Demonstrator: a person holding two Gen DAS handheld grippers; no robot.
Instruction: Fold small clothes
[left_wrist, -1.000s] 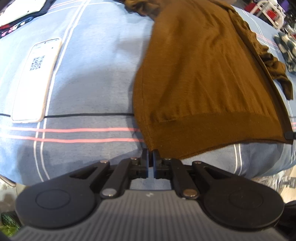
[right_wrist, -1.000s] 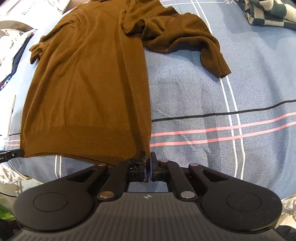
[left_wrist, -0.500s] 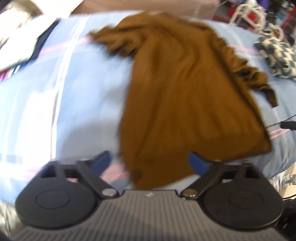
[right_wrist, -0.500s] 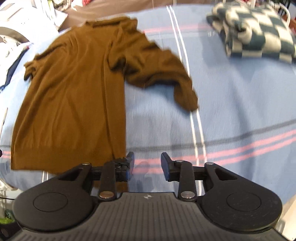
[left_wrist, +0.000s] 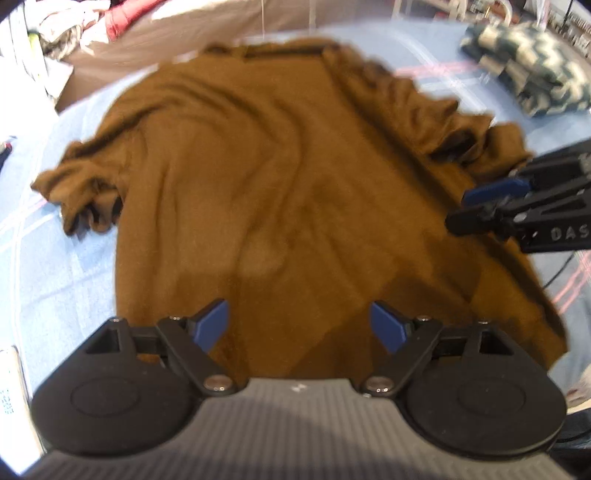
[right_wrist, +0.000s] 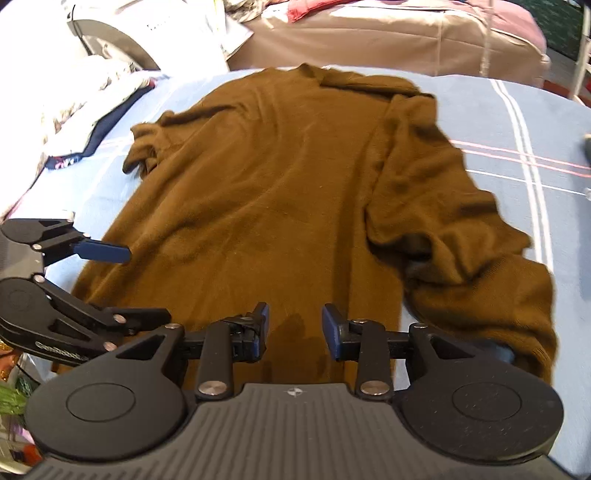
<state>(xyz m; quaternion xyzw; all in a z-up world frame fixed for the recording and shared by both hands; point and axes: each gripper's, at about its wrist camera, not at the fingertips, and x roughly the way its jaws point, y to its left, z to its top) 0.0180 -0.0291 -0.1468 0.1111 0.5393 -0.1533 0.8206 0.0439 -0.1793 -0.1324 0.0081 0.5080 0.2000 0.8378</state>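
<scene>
A brown knit sweater (left_wrist: 277, 184) lies face down and spread out on the blue striped bed cover (left_wrist: 55, 295), hem toward me. Its sleeves are bunched, one at the left (left_wrist: 81, 195), one at the right (right_wrist: 461, 240). My left gripper (left_wrist: 299, 321) hovers over the hem area with its jaws wide and closing, nothing between the blue pads. My right gripper (right_wrist: 295, 321) stands open above the sweater (right_wrist: 277, 203) near the hem, also holding nothing. Each gripper shows in the other's view: the right gripper (left_wrist: 469, 206), the left gripper (right_wrist: 136, 284).
A folded green-and-white checked garment (left_wrist: 524, 74) lies at the far right of the bed. A pile of light and dark clothes (right_wrist: 74, 110) sits at the left. Brown-covered furniture (right_wrist: 406, 37) stands behind the bed. A white phone's edge (left_wrist: 7, 387) shows at the lower left.
Both grippers were shut at the sweater's hem corners a second ago. They have opened, let go of the hem, and swung inward over the sweater's lower middle.
</scene>
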